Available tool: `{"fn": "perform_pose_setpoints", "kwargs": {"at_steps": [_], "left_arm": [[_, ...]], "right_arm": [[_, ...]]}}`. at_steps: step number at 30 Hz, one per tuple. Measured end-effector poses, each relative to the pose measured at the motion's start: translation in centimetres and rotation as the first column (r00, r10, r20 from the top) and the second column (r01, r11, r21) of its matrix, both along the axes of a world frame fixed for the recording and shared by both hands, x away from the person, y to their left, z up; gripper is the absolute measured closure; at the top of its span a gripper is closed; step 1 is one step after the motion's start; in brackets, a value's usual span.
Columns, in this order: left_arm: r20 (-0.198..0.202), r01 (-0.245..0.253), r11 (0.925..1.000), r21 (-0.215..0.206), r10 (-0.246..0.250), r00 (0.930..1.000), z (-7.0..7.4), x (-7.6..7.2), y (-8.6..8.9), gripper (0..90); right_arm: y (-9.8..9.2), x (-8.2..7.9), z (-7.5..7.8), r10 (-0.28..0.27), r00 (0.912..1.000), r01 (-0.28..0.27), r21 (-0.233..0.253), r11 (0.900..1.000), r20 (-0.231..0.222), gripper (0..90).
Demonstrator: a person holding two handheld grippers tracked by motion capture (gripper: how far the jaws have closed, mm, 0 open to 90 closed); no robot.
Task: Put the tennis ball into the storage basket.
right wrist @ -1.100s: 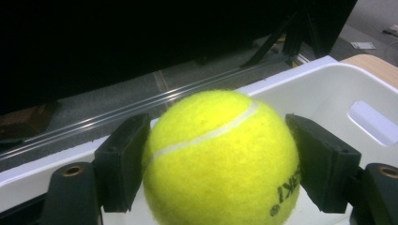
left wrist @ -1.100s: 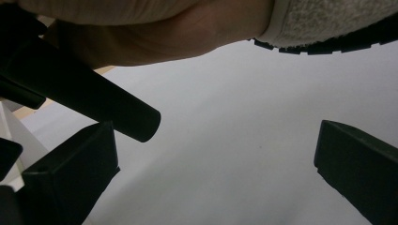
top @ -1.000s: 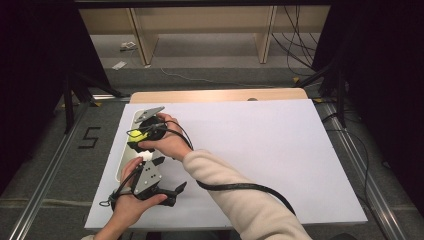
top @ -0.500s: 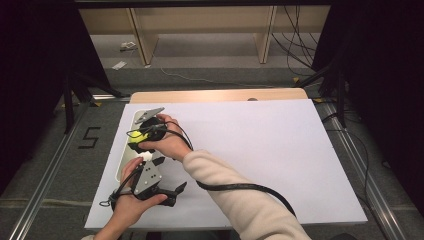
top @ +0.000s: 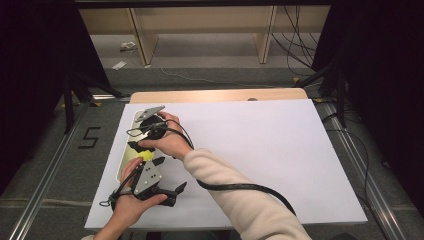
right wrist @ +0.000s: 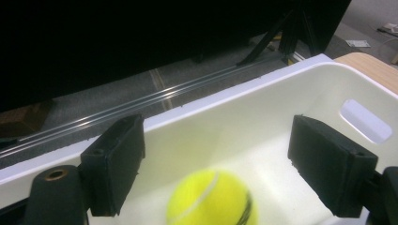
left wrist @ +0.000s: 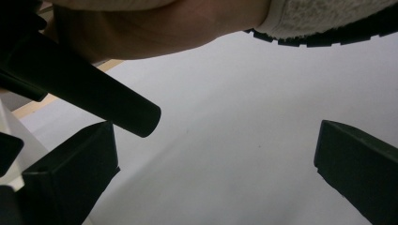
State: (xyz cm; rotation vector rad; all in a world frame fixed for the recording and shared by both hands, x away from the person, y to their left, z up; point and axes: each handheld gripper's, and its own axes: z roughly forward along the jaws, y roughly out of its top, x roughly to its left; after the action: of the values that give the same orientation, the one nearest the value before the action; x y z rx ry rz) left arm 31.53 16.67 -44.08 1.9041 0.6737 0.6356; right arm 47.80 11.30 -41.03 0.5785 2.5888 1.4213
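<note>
At the counter's point(top: 260, 150) left edge, one yellow tennis ball point(right wrist: 213, 199) lies in one white bin point(right wrist: 281, 122), between the right gripper's point(right wrist: 234, 161) wide jaws; left gripper point(left wrist: 213, 173) also gapes, empty.

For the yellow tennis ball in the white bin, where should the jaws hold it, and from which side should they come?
Probably across its widest middle, coming from above. The tennis ball lies low inside the white bin, whose walls seem to block a side approach. It is round, so only opposite sides of the middle give a firm hold. The right gripper already hangs over it, jaws open wider than the ball.
</note>
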Motion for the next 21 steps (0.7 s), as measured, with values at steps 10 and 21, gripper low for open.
{"fn": "perform_pose_setpoints", "kwargs": {"at_steps": [10,21], "left_arm": [[-0.005,-0.004,1.0,-0.005,0.004,1.0,-0.1,0.0,0.0,0.0],[-0.004,-0.006,1.0,-0.004,0.006,1.0,-0.1,0.0,0.0,0.0]], "right_arm": [[-2.2,-0.2,0.3,-0.012,0.9999,0.012,0.008,1.0,0.012,19.0],[-5.2,-0.2,0.6,-0.058,0.9982,0.058,0.026,0.998,0.015,19.4]]}}
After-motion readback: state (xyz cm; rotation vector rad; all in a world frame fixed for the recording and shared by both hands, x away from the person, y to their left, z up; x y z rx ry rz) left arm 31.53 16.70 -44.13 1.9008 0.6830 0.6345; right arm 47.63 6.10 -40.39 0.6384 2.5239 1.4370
